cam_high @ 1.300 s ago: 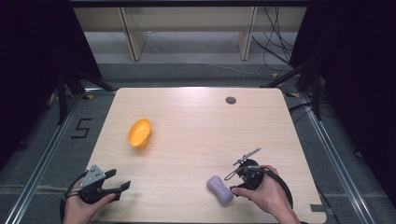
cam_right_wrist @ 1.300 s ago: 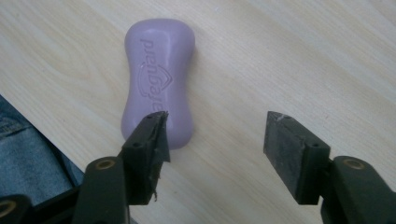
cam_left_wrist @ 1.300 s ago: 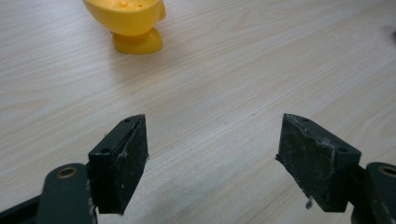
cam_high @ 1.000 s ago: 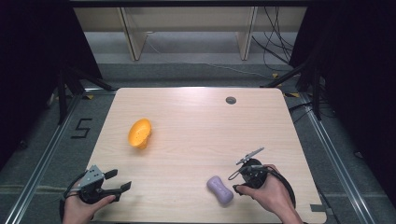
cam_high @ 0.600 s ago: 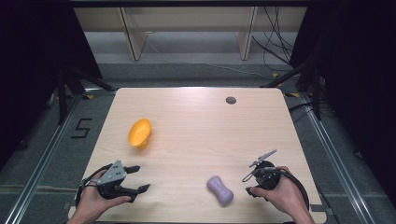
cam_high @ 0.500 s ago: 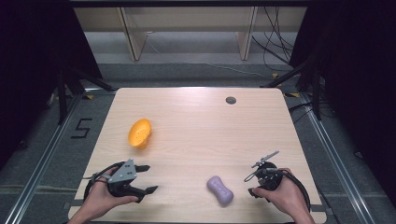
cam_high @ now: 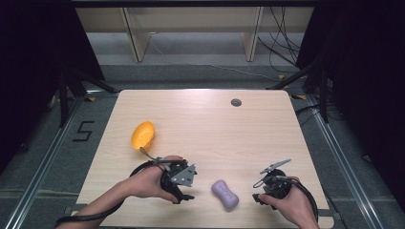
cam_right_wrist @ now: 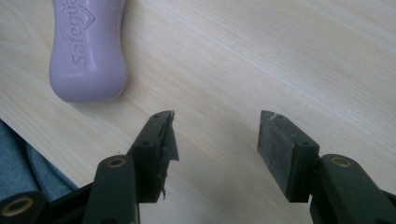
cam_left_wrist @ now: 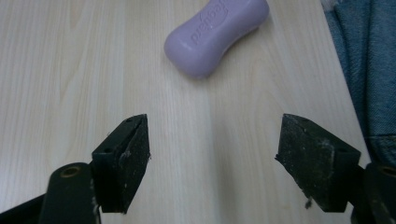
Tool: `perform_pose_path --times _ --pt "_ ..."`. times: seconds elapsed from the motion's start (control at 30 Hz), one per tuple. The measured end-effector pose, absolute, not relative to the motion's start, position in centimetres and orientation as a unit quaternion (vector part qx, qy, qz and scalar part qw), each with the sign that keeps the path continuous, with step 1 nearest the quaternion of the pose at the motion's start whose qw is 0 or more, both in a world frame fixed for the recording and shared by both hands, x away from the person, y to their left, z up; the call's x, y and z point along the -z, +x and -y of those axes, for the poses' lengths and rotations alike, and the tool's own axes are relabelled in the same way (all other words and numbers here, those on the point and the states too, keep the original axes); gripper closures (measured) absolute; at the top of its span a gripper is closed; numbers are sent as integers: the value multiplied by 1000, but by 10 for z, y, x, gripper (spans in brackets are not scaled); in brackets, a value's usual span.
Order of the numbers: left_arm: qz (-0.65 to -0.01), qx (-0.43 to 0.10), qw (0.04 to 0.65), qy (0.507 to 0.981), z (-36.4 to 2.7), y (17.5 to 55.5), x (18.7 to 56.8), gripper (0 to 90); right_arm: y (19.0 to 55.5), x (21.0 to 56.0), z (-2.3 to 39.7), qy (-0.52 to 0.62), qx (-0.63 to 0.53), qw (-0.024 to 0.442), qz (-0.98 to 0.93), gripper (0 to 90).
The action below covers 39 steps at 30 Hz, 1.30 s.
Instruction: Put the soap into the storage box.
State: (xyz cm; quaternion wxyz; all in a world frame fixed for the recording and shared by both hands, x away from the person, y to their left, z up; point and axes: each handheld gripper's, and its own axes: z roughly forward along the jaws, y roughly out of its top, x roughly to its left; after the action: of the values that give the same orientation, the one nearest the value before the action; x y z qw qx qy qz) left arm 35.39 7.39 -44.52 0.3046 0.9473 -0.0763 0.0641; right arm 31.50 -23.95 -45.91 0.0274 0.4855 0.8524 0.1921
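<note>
The left tongs (cam_left_wrist: 212, 158) stand spread wide with nothing between them, their jaws having just eased slightly inward, and they point at the purple soap bar (cam_left_wrist: 215, 35) lying flat on the table (cam_high: 210, 124) just ahead. The right tongs (cam_right_wrist: 215, 144) are also spread and empty, the soap just beside them. Farther off lies an orange thing (cam_high: 143, 135), perhaps a small bowl.

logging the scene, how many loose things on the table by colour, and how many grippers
purple soap bar: 1
orange bowl-like thing: 1
grippers, left gripper and right gripper: 2
total: 4
</note>
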Motion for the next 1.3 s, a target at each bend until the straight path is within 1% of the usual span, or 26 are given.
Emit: perform_pose_path --times 0.03,0.07,0.13,0.17,0.27,0.33,0.4,0.6,0.63,0.7,0.73,0.77,0.8,0.87,0.93,1.07,1.23,1.27,1.3 --pt "84 -58 305 947 -68 356 445 245 314 461 240 481 -199 31 -854 457" --pt "92 -52 305 946 -63 358 446 245 312 460 240 496 -198 23 -845 456" --pt "122 -40 297 946 -46 361 447 248 309 460 244 501 -211 32 -839 456" --pt "122 -40 297 946 -46 361 447 247 309 460 244 501 -211 32 -839 456" --pt "140 -29 292 946 -33 365 450 248 308 460 250 499 -225 51 -835 456" --pt "144 -20 294 945 -26 367 453 251 305 460 252 506 -230 53 -830 457" --pt "152 -16 287 946 -18 367 458 250 301 461 253 519 -228 46 -823 456" --pt "172 -11 272 947 -4 368 461 248 300 462 257 517 -230 52 -823 456" --pt "187 -14 260 947 1 369 461 248 300 462 257 520 -233 57 -820 456" --pt "188 -10 259 947 3 369 461 248 300 462 257 520 -232 57 -820 456" --pt "192 -10 255 948 5 369 462 248 300 463 258 520 -226 64 -821 456" --pt "195 -11 251 948 7 369 463 248 300 462 258 518 -230 56 -822 456" --pt "200 -12 245 949 11 369 464 248 301 464 260 514 -230 63 -824 456" --pt "202 -11 243 949 13 368 464 248 300 464 258 523 -235 57 -817 456" --pt "202 -8 244 948 17 368 464 248 301 464 259 517 -232 63 -821 455" --pt "209 -7 239 948 26 368 466 248 300 462 258 523 -226 51 -820 454" --pt "216 -4 234 948 30 367 468 248 301 464 259 517 -229 60 -823 453" --pt "219 -4 232 948 31 366 468 246 300 462 258 523 -225 50 -820 453" --pt "220 -3 231 948 32 366 469 246 300 462 258 523 -225 50 -820 453"
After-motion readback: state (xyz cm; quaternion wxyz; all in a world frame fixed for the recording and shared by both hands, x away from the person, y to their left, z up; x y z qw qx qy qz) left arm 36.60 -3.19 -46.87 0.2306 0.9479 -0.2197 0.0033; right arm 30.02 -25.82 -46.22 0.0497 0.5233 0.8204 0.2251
